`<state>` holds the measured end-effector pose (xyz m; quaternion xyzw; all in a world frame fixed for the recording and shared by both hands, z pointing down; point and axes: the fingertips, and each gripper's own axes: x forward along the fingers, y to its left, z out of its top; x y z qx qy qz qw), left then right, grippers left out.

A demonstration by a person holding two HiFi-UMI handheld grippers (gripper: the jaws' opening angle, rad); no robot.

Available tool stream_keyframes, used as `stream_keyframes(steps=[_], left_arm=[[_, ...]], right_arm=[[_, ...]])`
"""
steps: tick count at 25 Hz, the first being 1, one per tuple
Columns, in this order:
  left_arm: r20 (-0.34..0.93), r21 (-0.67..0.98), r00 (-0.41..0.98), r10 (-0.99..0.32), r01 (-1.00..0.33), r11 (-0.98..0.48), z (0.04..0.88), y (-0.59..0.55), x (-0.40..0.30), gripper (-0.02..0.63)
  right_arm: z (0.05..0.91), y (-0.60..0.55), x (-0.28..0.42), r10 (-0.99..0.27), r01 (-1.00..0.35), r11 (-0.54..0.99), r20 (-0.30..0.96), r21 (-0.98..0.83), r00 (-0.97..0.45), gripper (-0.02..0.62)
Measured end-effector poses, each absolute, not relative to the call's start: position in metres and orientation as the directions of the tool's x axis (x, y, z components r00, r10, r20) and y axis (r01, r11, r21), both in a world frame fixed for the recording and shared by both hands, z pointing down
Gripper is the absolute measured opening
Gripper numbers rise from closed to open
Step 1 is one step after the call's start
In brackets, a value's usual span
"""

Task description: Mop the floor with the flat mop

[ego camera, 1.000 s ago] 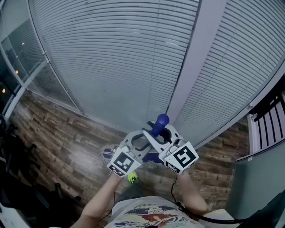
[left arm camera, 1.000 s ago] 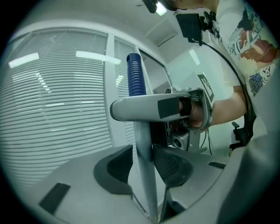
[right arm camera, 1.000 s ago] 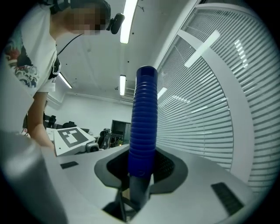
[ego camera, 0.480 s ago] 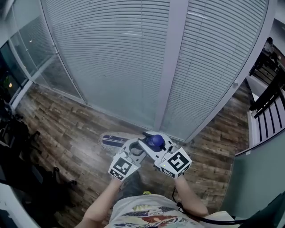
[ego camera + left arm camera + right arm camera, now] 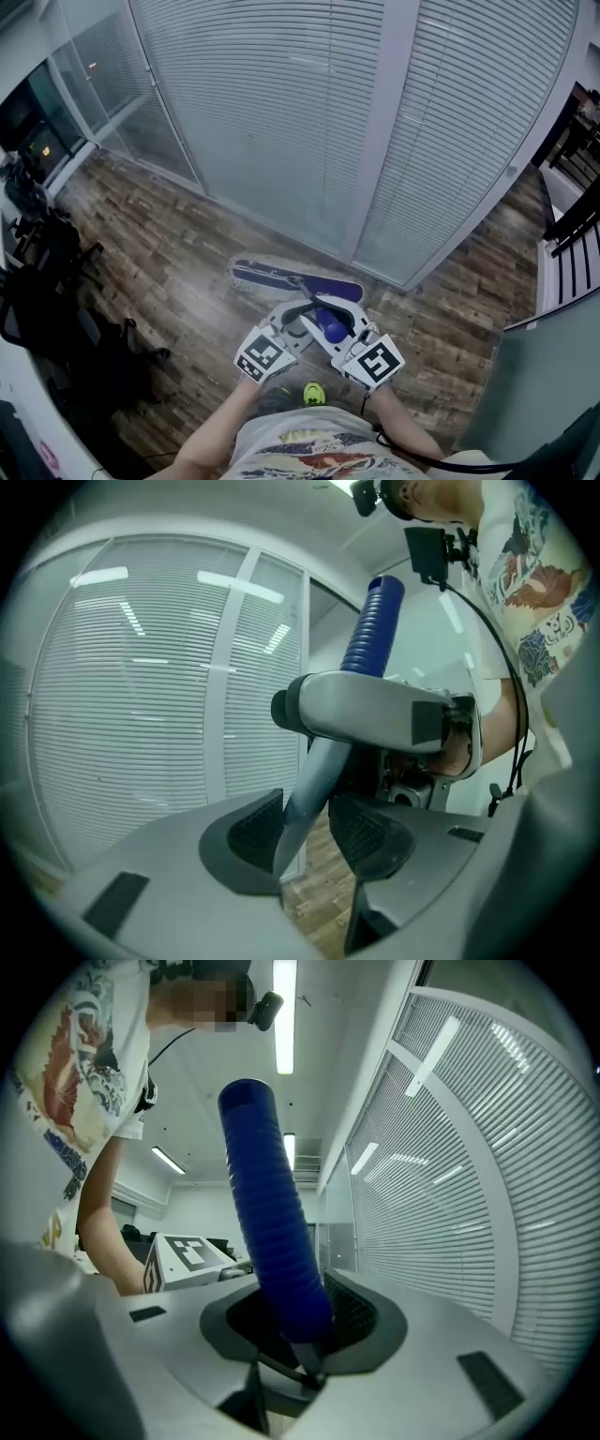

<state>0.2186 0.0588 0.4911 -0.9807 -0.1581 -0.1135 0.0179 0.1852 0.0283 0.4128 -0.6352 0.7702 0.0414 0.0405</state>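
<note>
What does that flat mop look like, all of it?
The flat mop has a long, narrow blue-purple head lying flat on the wood floor near the blinds, a grey pole slanting up and a ribbed blue grip on top. The left gripper clamps the pole, the right gripper the grip; both jaws just opened slightly.

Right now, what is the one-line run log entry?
left hand-held gripper: on grey mop pole, jaws just opening slightly | right hand-held gripper: on blue grip, jaws just opening slightly | mop head: flat on wooden floor
</note>
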Motion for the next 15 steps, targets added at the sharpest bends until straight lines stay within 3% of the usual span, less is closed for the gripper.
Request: stream_keyframes(steps=[5,15], left_arm=[[0.304,-0.020,0.909,0.284,0.304,-0.952,0.508,0.081,0.168,0.130],[0.339,0.021,0.919,0.203,0.208,-0.978,0.528,0.114,0.043,0.135]], right_arm=[[0.431,0.051,0.127,-0.960,-0.963,0.268,-0.082,-0.010,-0.266,0.140],[0.452,0.084,-0.010,-0.928,-0.927,0.370,-0.013,0.065,-0.371,0.149]])
